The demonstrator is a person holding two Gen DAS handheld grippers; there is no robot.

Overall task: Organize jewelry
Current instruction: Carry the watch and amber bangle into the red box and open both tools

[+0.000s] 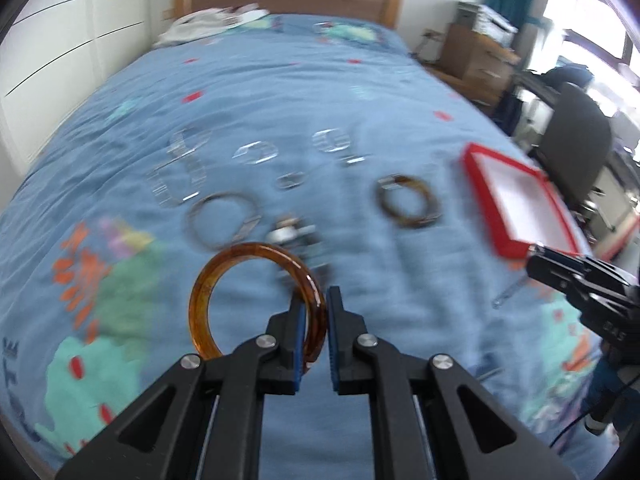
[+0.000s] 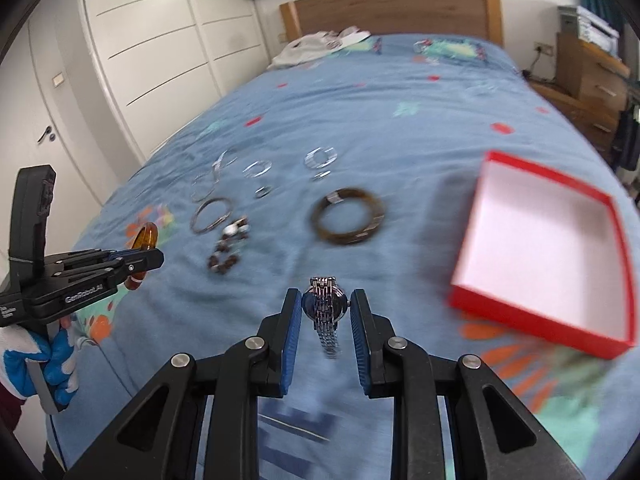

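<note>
The left gripper (image 1: 315, 312) is clamped nearly shut on the rim of an amber bangle (image 1: 256, 300), which hangs out to one side of the fingers above the bed (image 1: 280, 92). The right gripper (image 2: 326, 312) holds a steel watch (image 2: 325, 308) by its case, the fingers a little apart to span it, the strap dangling free below. Both pieces are clear of the bedspread.

The red box (image 2: 536, 312), white inside and empty, lies open on the bed to the right, near the right gripper and well apart from the left. Still on the bedspread are a brown bangle (image 2: 347, 220), a thin metal bangle (image 2: 212, 216), a bead bracelet (image 2: 226, 256) and several clear or silvery rings too blurred to name.

The risks, as I judge them: the amber bangle is pinched off-centre on a smooth, curved rim, so a quick swing toward the box could let it pivot or slip out. The watch is held only across its round case; its loose strap could catch the box wall. With both grippers likely bound for the same box, they could collide.
</note>
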